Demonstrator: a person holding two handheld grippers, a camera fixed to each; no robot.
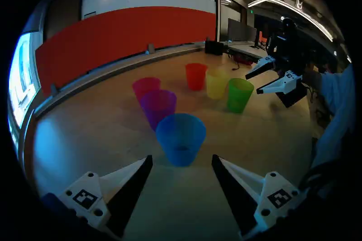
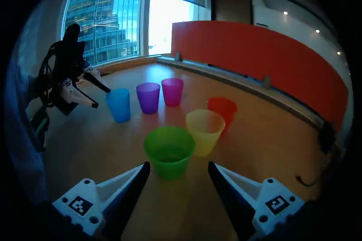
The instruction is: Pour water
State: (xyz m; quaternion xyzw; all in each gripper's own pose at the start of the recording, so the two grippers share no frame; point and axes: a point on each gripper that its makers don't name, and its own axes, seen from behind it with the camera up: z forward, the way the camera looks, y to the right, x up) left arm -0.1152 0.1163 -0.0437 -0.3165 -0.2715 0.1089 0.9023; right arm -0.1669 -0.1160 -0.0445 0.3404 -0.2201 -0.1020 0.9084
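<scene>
Left gripper [image 1: 181,157] was open and empty, fingers spread wider than the blue cup [image 1: 181,138], which stood upright dead ahead, just beyond the tips. Right gripper [image 2: 178,164] was likewise open and empty, with the green cup [image 2: 169,150] upright straight in front. Each hand was nearest its own cup. Purple cup [image 1: 158,105] sat close behind the blue one, and yellow cup [image 2: 205,129] just beside the green, back and right. Table [image 1: 90,141] was bare on the near side, so a straight approach looked free. Water level could not be told.
</scene>
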